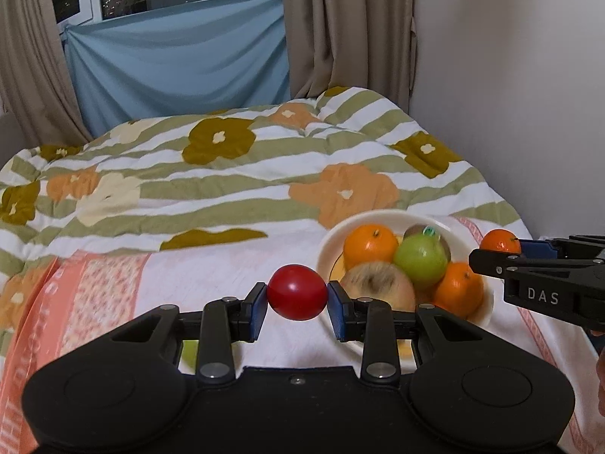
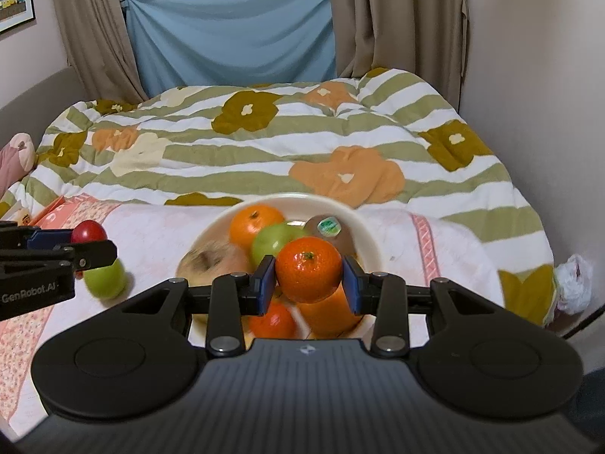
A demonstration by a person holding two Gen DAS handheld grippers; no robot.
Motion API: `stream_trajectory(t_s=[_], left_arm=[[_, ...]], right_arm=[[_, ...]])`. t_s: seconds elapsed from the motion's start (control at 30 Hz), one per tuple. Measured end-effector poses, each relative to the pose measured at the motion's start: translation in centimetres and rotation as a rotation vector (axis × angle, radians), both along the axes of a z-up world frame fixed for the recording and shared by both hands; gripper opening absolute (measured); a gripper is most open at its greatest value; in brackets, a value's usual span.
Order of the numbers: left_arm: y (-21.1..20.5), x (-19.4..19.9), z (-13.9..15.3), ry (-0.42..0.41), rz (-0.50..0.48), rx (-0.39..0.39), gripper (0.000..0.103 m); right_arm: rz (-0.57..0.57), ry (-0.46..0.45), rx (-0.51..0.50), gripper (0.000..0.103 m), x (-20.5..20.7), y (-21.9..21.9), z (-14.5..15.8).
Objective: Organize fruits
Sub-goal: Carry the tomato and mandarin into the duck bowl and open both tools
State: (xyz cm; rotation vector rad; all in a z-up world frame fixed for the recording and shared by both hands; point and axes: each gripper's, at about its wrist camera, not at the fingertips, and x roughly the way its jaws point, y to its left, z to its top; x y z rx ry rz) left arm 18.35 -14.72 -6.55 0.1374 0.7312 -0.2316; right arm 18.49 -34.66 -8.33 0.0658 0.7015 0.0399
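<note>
My left gripper (image 1: pixel 297 298) is shut on a red fruit (image 1: pixel 297 292), held above the bed just left of a white bowl (image 1: pixel 328 246). The bowl holds two oranges (image 1: pixel 369 245), a green apple (image 1: pixel 420 261), a pale apple (image 1: pixel 378 288) and a kiwi (image 2: pixel 328 227). My right gripper (image 2: pixel 308 279) is shut on an orange (image 2: pixel 308 268), held over the bowl (image 2: pixel 363 223). A loose green fruit (image 2: pixel 106 279) lies on the bed left of the bowl, under the left gripper (image 2: pixel 90 244).
The bowl sits on a pink and white cloth (image 1: pixel 211 272) over a floral quilt (image 1: pixel 227 174). A wall (image 1: pixel 510 75) runs along the right side. Curtains (image 1: pixel 340 26) and a blue sheet (image 1: pixel 177 56) hang behind the bed.
</note>
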Motion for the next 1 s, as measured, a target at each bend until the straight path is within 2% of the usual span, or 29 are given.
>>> stream_trajectory(t_s=[0.3, 0.7, 0.77, 0.83, 1.0], left_arm=[[-3.3, 4.7, -1.1, 0.033, 0.016, -0.002, 0.038], [-5.4, 8.5, -4.2, 0.125, 0.052, 0.032, 0.038], [-5.5, 8.6, -4.3, 0.132, 0.062, 0.036, 0.047], [-5.3, 8.5, -4.1, 0.121, 0.068, 0.027, 0.076], [-4.9, 7.6, -3.3, 0.101, 0.074, 0.018, 0.08]], right_arm=[[0.073, -0.016, -0.015, 0.052, 5.0, -2.9, 0.5], [0.158, 0.019, -0.008, 0.052, 10.0, -3.7, -1.6], [0.169, 0.026, -0.005, 0.052, 10.5, -3.6, -1.9], [0.177, 0.033, 0.003, 0.052, 10.9, -3.5, -2.1], [0.204, 0.043, 0.007, 0.052, 11.8, -3.0, -2.2]])
